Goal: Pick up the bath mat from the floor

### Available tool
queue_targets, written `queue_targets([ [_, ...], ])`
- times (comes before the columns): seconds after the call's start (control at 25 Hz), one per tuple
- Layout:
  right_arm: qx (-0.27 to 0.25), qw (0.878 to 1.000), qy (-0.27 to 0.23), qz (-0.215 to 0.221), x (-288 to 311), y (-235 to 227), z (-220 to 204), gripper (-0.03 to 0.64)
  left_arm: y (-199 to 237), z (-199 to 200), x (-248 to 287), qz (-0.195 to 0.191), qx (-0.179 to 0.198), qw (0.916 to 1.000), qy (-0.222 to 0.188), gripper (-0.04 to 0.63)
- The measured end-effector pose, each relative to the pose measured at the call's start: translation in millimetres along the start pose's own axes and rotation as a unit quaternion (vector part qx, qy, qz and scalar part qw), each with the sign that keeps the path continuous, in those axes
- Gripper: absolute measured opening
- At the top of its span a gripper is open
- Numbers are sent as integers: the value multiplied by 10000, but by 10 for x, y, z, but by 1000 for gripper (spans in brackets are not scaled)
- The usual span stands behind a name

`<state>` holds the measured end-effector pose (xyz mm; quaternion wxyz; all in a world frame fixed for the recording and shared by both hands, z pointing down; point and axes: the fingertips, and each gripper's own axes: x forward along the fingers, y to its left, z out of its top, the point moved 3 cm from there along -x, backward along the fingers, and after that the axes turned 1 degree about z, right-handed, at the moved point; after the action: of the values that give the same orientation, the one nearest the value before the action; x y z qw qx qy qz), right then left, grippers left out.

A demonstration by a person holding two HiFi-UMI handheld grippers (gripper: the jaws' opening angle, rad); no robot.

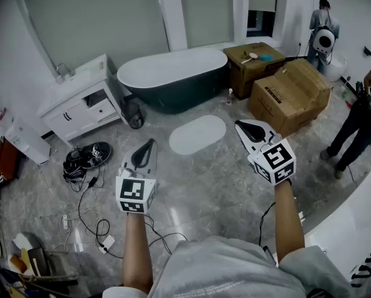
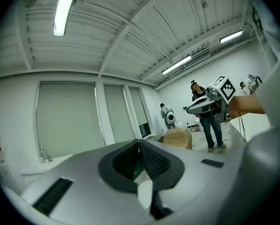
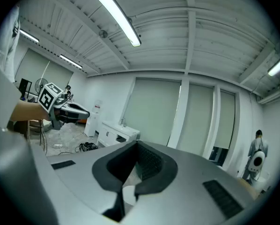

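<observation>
1. Bath mat (image 1: 198,134): a white oval lying flat on the grey marbled floor (image 1: 216,185), just on the near side of the dark bathtub (image 1: 173,76). Neither claw touches it.
2. Left claw (image 1: 149,145): jaws together at the tips with nothing between them. It is held above the floor, left of and nearer than the mat.
3. Right claw (image 1: 241,126): jaws together at the tips and empty. It is held just right of the mat's right end.
4. Surroundings:
   - Two cardboard boxes (image 1: 291,92) stand right of the mat.
   - A white vanity cabinet (image 1: 80,101) stands to the far left.
   - Dark shoes (image 1: 89,157) and loose cables (image 1: 92,216) lie on the floor at the left.
5. Persons: one (image 1: 359,120) stands at the right edge, and another (image 1: 323,33) stands at the far wall.
</observation>
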<state>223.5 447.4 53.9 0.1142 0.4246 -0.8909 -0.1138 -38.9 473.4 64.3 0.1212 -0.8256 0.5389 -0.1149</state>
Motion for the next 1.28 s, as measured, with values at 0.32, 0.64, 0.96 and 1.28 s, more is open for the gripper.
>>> queue_targets([
  [0.32,115,9998,-182,-34,-61,-112,-29,12,-106,-12,62,6,-19,10000,53,18],
  [0.64,268,9996,-59,-50,-159,-380,-217,12,-257,-57,184,111,-62,9998,170,18],
  [0.96,266,9996,74,31,-342,-675,-511,12,-581,-99,361,197,-156,9992,301,18],
  [1.28,382,9992,110,37,-195,-967,-733,12,-584,-195,655,296,-208,9981,490,18],
])
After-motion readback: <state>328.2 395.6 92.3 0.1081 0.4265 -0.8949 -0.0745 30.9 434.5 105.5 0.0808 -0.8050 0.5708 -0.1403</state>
